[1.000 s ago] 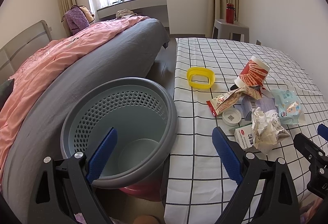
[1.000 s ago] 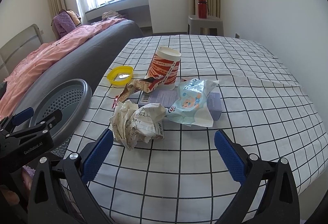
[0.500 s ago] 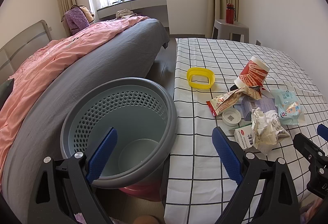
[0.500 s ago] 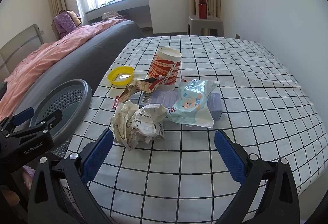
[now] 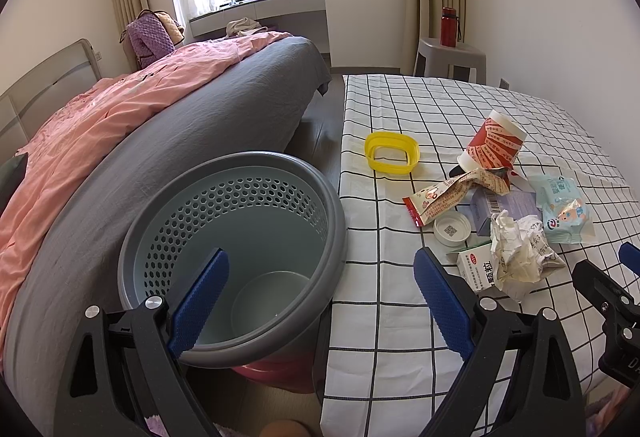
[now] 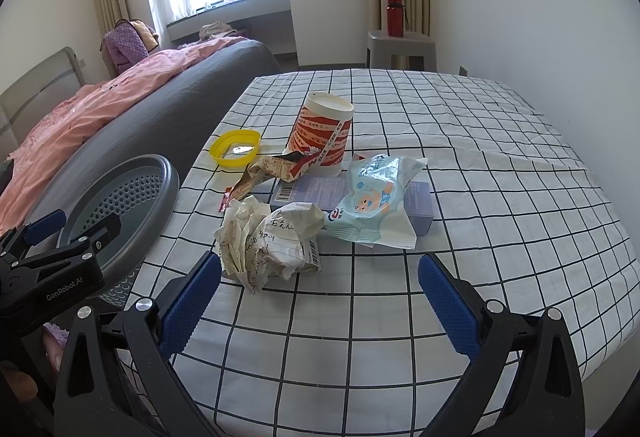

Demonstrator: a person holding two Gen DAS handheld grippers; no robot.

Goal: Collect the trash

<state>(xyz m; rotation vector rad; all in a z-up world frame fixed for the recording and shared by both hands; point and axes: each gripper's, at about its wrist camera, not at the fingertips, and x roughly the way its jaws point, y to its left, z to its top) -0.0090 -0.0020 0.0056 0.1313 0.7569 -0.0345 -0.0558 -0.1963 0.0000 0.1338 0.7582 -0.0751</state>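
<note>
Your grey perforated plastic bin (image 5: 236,237) beside the checked tablecloth (image 6: 400,317) holds nothing visible. Your left gripper (image 5: 320,297) hangs over its rim, jaws apart; your right gripper (image 6: 316,297) gapes, empty, just short of the crumpled handwritten paper (image 6: 268,237). "GenRobot.AI" is printed on the left gripper's body. The red-and-white paper cup (image 6: 322,133) stands behind the pale blue wipes packet (image 6: 372,205); their print is unreadable.
</note>
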